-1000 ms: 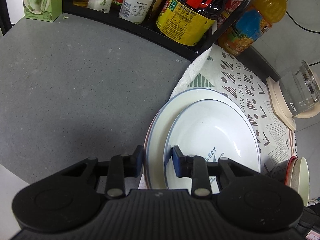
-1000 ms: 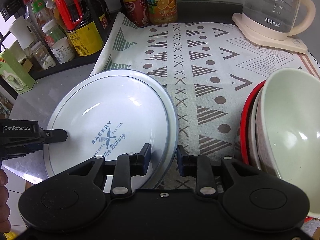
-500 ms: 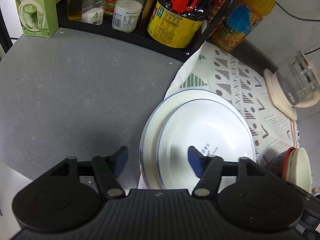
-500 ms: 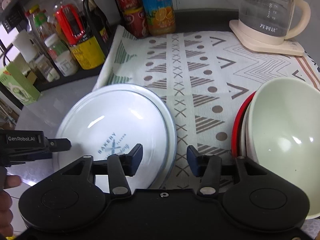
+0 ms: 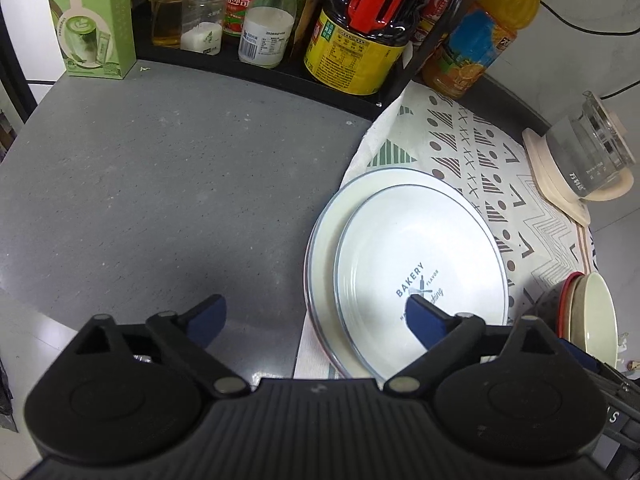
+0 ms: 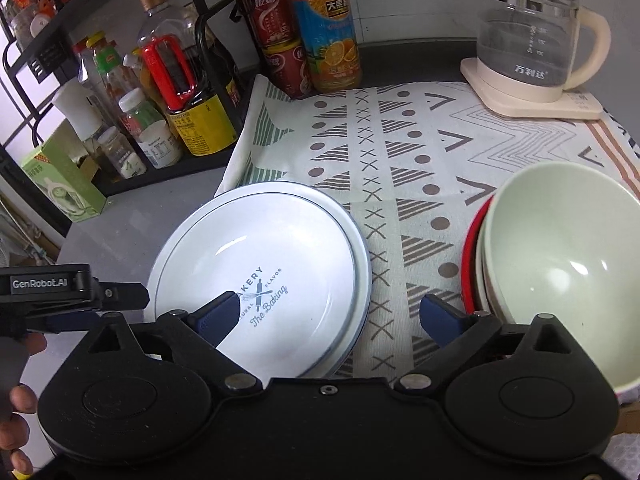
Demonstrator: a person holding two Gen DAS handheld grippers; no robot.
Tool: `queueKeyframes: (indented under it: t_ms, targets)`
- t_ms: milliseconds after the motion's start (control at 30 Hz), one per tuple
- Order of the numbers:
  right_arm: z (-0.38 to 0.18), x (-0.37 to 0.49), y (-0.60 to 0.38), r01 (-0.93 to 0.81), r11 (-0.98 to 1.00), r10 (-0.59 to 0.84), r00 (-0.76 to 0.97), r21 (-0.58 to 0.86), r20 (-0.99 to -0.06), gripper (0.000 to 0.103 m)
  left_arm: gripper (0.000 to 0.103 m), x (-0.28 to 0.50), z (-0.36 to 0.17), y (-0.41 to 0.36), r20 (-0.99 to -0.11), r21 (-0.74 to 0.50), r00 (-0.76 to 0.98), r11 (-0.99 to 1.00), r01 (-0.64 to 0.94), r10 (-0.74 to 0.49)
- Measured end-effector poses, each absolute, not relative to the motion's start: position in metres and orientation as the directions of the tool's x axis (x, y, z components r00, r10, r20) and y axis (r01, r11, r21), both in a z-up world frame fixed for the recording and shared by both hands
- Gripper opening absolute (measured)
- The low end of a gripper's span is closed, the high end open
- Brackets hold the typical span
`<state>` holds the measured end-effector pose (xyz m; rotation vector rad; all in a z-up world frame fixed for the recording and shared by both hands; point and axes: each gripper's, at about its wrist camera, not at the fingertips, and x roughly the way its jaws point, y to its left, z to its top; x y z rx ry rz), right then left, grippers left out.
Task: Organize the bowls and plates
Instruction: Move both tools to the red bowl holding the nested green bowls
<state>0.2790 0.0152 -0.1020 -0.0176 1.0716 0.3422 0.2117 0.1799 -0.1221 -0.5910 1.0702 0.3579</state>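
Observation:
A white "Bakery" plate lies on a larger white plate, stacked at the left edge of the patterned cloth. My left gripper is wide open and empty, raised above the stack's near left edge. My right gripper is wide open and empty above the stack's near right rim; the top plate and the lower plate's rim show there. A pale green bowl sits nested in a stack of bowls with a red one, to the right. The bowls also show in the left wrist view.
A black rack of bottles and jars stands at the back left, with a green carton beside it. Cans and an orange juice bottle stand behind the cloth. A glass kettle sits back right. Grey counter lies left.
Both grippers let go of the plate stack, opened wide and drew back upward. The plates stay stacked on the cloth's edge.

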Motion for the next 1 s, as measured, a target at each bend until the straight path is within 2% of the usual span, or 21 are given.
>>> queueKeyframes:
  t_ms: [700,1000]
  targets:
    - [-0.055,0.261,-0.006,-0.289,0.931,0.340,0.468,0.222,-0.816,0.100,0.103,0.202,-0.081,0.164,-0.875,-0.269,0.484,0.843,-0.465,-0.012]
    - [-0.036,0.252,-0.035,-0.253,0.938,0.337,0.507,0.237,-0.794,0.100,0.102,0.208,-0.058,0.134,-0.837,-0.252,0.547,0.906,-0.339,-0.029]
